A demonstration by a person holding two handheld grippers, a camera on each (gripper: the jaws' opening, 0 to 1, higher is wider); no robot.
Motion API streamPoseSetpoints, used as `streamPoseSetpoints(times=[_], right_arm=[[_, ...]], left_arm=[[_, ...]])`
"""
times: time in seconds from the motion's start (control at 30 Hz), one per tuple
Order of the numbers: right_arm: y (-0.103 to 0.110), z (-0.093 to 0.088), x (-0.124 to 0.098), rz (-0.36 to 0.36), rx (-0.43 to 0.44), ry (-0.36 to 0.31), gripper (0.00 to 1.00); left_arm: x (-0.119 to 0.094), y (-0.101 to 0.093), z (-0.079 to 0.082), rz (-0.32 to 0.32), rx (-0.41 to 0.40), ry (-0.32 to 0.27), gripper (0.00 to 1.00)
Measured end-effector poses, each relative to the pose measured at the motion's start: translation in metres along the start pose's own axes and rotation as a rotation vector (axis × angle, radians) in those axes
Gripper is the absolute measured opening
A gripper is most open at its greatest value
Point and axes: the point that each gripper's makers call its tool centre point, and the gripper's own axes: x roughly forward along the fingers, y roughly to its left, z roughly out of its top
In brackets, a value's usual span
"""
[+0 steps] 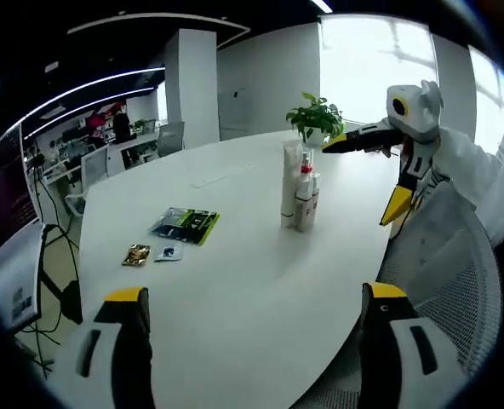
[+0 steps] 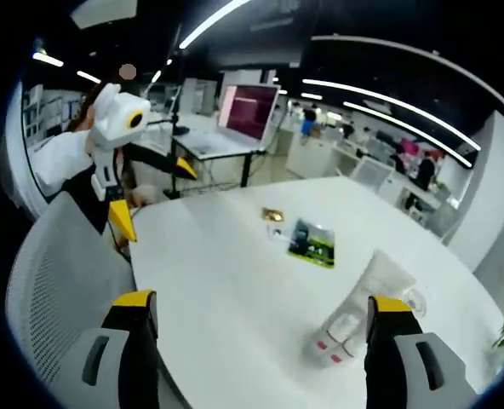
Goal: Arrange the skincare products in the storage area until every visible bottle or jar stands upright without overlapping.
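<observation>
The white skincare bottles (image 1: pixel 300 194) stand close together on the white table (image 1: pixel 235 281), well ahead of the left tool (image 1: pixel 256 328). Both tools hold nothing, jaws apart. The right tool (image 2: pixel 260 336) sees a pink laptop screen (image 2: pixel 248 111).

White oval worktop (image 1: pixel 235 281). Green/black packet (image 1: pixel 185 225) lying flat mid-worktop, small gold sachet (image 1: pixel 136 254) + pale sachet (image 1: pixel 168 252) just beside it. Potted plant (image 1: pixel 317 118) at far edge. Mesh chair (image 2: pixel 52 290) near worktop edge. Monitor w/ pink screen (image 2: pixel 249 112) on desk in bkgd.
</observation>
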Motion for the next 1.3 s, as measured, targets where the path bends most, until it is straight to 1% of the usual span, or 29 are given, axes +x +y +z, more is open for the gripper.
streamPoseSetpoints(times=[0.1, 0.17, 0.3, 0.37, 0.43, 0.53, 0.57, 0.6, 0.67, 0.73, 0.8, 0.87, 0.93, 1.03, 1.07, 1.23, 1.3], right_arm=[[0.002, 0.008, 0.01, 0.016, 0.019, -0.017, 1.0], [0.005, 0.009, 0.019, 0.03, 0.03, 0.0, 1.0], [0.011, 0.013, 0.035, 0.045, -0.036, 0.037, 1.0], [0.011, 0.019, 0.044, 0.048, -0.035, 0.034, 1.0], [0.009, 0.026, 0.053, 0.049, -0.036, 0.019, 1.0], [0.003, 0.031, 0.067, 0.045, -0.043, 0.015, 1.0], [0.005, 0.033, 0.071, 0.068, -0.047, 0.01, 1.0], [0.009, 0.033, 0.077, 0.093, -0.029, 0.021, 1.0], [0.009, 0.034, 0.087, 0.097, -0.035, 0.028, 1.0], [0.008, 0.03, 0.097, 0.096, -0.068, 0.056, 1.0], [0.007, 0.027, 0.106, 0.091, -0.078, 0.079, 1.0], [0.007, 0.024, 0.115, 0.095, -0.092, 0.084, 1.0], [0.006, 0.022, 0.122, 0.093, -0.095, 0.095, 1.0], [0.002, 0.014, 0.136, 0.085, -0.112, 0.119, 1.0], [0.001, 0.012, 0.139, 0.086, -0.111, 0.13, 1.0], [-0.004, 0.005, 0.155, 0.084, -0.098, 0.144, 1.0], [-0.008, 0.004, 0.162, 0.071, -0.085, 0.144, 1.0]], left_arm=[[0.0, 0.003, -0.001, 0.001, 0.008, -0.004, 0.99], [-0.001, 0.003, -0.003, 0.0, 0.003, -0.005, 0.99], [-0.001, 0.001, -0.005, -0.002, -0.021, -0.014, 0.99], [-0.002, 0.003, -0.008, 0.002, -0.033, -0.011, 0.99], [-0.011, 0.008, -0.017, 0.01, -0.037, -0.012, 0.99], [-0.015, 0.012, -0.019, 0.017, -0.055, -0.021, 0.99], [-0.016, 0.013, -0.02, 0.018, -0.06, -0.024, 0.99], [-0.017, 0.014, -0.02, 0.02, -0.063, -0.025, 0.99], [-0.019, 0.015, -0.021, 0.026, -0.066, -0.031, 0.99], [-0.019, 0.017, -0.02, 0.032, -0.074, -0.037, 0.99], [-0.019, 0.019, -0.019, 0.037, -0.085, -0.045, 0.99], [-0.017, 0.019, -0.019, 0.042, -0.093, -0.047, 0.99], [-0.015, 0.016, -0.019, 0.033, -0.105, -0.048, 0.99], [-0.013, 0.014, -0.021, 0.033, -0.109, -0.039, 0.99], [-0.023, 0.016, -0.029, 0.034, -0.111, -0.038, 0.99], [-0.02, 0.017, -0.027, 0.036, -0.127, -0.035, 0.99], [-0.02, 0.016, -0.027, 0.034, -0.134, -0.037, 0.99]])
